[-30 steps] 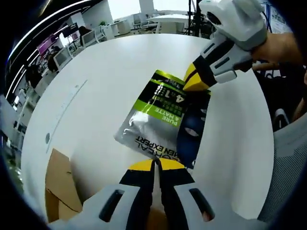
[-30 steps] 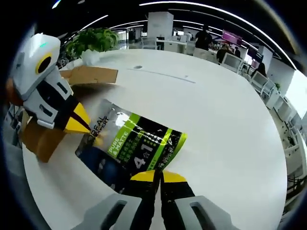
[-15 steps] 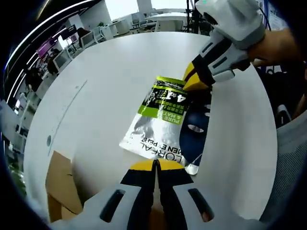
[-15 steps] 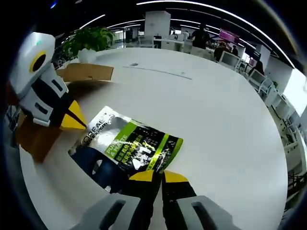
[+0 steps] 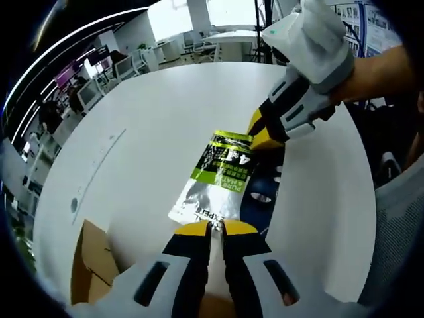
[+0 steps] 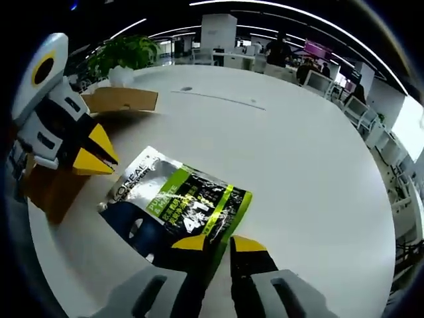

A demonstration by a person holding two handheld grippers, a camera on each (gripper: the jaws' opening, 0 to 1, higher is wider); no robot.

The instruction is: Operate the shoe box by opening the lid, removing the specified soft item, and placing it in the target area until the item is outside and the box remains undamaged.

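A soft pouch (image 5: 224,176) printed silver, green and dark blue lies flat on the round white table (image 5: 152,112). In the left gripper view my left gripper (image 5: 216,229) hovers at the pouch's near end, its jaws a narrow gap apart and empty. My right gripper (image 5: 263,132) comes in from the top right and sits at the pouch's far green edge. In the right gripper view the right gripper (image 6: 218,243) stands open, with the corner of the pouch (image 6: 179,202) lying between its jaws. The left gripper (image 6: 96,154) is beside the pouch's silver end. The brown cardboard shoe box (image 5: 93,265) is at lower left.
A box flap (image 6: 120,99) and the box body (image 6: 46,189) lie at the table's left in the right gripper view, with a potted plant (image 6: 126,53) behind. A hand (image 5: 381,63) holds the right gripper. Office desks and monitors ring the table (image 6: 305,152).
The right gripper's jaws have opened and let go of the pouch, which now rests on the table. The left jaws have parted slightly.
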